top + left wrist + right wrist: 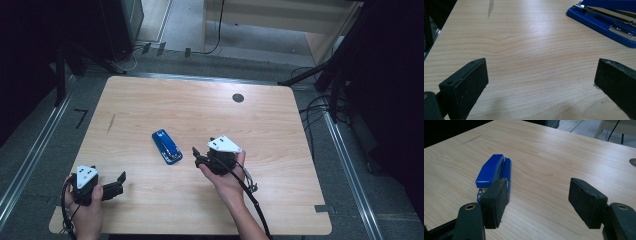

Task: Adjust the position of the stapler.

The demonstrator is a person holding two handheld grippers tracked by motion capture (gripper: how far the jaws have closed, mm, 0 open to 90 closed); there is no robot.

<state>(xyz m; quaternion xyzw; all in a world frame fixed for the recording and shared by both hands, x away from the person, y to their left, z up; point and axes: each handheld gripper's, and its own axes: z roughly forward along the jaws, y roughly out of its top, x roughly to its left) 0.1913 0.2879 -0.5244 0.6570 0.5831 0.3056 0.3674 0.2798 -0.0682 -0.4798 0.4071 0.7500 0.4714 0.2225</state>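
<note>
A blue stapler (167, 146) lies flat on the wooden table (150, 100), a little left of centre. My right gripper (196, 154) is held just right of it, open and empty, jaws pointing toward it. In the right gripper view the stapler (495, 173) sits beyond the left fingertip (495, 202), and the right gripper (541, 202) has bare wood in its gap. My left gripper (121, 182) rests near the front left corner, open, aimed right. In the left gripper view the stapler (606, 22) lies at the upper right, well ahead of the left gripper (540, 82).
A dark round cable hole (238, 98) sits near the table's back right. A faint grey scuff (110, 123) marks the wood at left. Cables and black stand legs (320, 75) crowd the floor behind and to the right of the table.
</note>
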